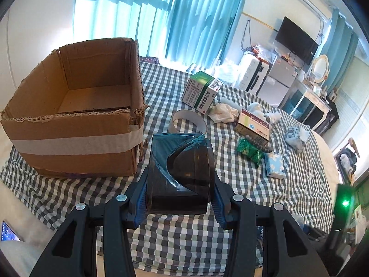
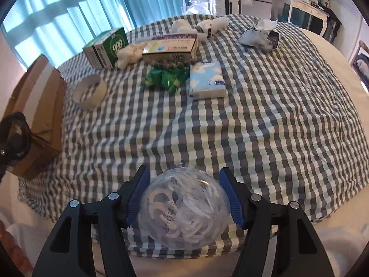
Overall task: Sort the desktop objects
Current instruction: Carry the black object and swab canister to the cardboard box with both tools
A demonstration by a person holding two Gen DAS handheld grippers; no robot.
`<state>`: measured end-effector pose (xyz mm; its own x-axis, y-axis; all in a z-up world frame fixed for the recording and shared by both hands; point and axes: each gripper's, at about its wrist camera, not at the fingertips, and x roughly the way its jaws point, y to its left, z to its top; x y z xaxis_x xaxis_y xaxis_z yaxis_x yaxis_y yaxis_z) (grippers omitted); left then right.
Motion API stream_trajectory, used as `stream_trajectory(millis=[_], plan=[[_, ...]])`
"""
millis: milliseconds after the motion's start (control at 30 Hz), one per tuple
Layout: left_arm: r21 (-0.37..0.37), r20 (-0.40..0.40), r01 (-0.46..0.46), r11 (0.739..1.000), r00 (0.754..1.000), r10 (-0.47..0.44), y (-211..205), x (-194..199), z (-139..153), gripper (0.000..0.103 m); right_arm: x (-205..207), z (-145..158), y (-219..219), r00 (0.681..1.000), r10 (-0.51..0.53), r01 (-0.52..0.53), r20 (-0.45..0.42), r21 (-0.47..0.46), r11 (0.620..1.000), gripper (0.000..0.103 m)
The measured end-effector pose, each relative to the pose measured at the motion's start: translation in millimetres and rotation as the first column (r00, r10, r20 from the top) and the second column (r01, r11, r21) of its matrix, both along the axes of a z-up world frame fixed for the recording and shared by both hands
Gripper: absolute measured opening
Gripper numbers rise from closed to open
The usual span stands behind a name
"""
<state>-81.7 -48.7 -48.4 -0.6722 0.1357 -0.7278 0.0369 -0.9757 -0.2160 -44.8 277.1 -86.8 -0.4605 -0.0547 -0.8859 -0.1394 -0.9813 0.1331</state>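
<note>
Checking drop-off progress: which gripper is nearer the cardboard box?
Left. The left gripper hangs right beside the cardboard box; the right gripper is farther off across the checked cloth.

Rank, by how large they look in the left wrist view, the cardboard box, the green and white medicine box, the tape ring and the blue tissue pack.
1. cardboard box, clearly largest
2. green and white medicine box
3. tape ring, close to the medicine box; unsure
4. blue tissue pack, smallest
</note>
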Motion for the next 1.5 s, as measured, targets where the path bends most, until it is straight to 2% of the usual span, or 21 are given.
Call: stream_trajectory(millis=[67,133,200,500,833,967,1100,1267,1500], plan=[[0.001,0.004,-0.002,1.0,1.0,0.002,0,0,-1,0.048,-2,-9,-1,0.999,0.001,-0.002,0.048,0.009,1.0,0.064],[0.0,0.001,-0.003,1.0,1.0,0.003,-1,0,-1,0.048,-4,-23,0,0.994,0.008,-0.006,0.109,-0.021,1.0,0.063],[0.001,-0.006,-0.001,1.0,1.0,0.001,-1,1,1,0.048,-4,-25,-2,0.993,0.012,-0.009,0.116,-0.021,1.0,0.063],[-0.018,-0.025,-0.001,1.0,1.0,0.001,-6,1,17,0.048,6,29,-11,0.999,0.016,-0.017,-0.032,-0.047,0.999,0.062],[-0.044,-0.049,-0.049,0.998,0.998,0.047,-38,-2,44,0.048,-5,93,-76,0.978,0.124,-0.125,-0.167,0.003,0.992,0.062],[-0.046,-0.066,-0.077,0.996,0.995,0.074,-57,-4,61,0.048,-7,123,-109,0.952,0.188,-0.181,-0.24,0.052,0.982,0.062],[-0.032,-0.093,-0.106,0.994,0.99,0.102,-80,-8,83,0.048,-12,152,-139,0.922,0.242,-0.238,-0.301,0.05,0.97,0.062],[-0.037,-0.109,-0.166,0.985,0.981,0.161,-115,-19,103,0.048,-27,189,-188,0.866,0.327,-0.338,-0.379,0.039,0.94,0.062],[-0.044,-0.09,-0.234,0.971,0.969,0.229,-164,-41,103,0.048,-62,206,-246,0.81,0.409,-0.459,-0.421,-0.021,0.888,0.062]])
